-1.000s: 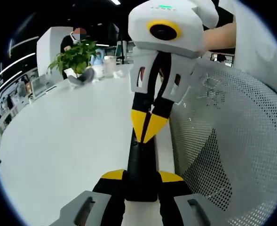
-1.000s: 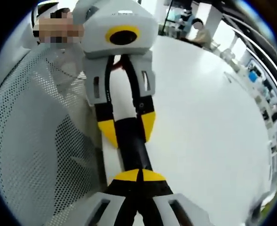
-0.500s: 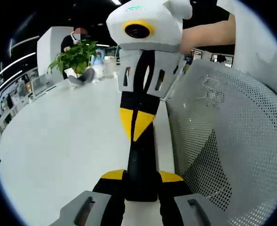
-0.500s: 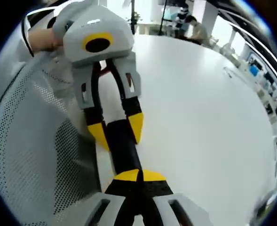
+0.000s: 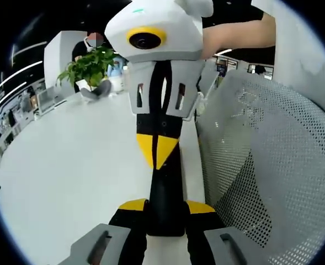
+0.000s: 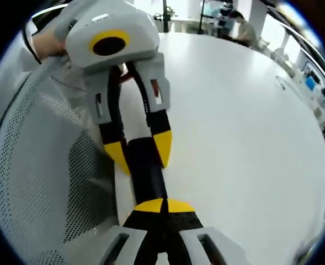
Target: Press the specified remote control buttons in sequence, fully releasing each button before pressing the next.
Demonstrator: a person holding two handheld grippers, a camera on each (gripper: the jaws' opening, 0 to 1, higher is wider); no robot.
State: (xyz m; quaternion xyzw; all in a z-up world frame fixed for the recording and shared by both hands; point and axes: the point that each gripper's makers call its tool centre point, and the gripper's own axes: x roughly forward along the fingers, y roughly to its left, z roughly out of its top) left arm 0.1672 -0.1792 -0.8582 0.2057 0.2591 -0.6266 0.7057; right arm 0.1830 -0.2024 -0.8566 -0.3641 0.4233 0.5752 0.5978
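My left gripper (image 5: 165,212) clamps the near end of the slim black remote control (image 5: 163,190); its buttons are hidden. My right gripper (image 6: 162,205), jaws together, presses tips onto it (image 6: 145,174). White mesh chair back (image 5: 272,165) crowds 3 o'clock; bare white worktop (image 5: 68,160) opens toward 10. Potted green plant (image 5: 88,66) sits far.
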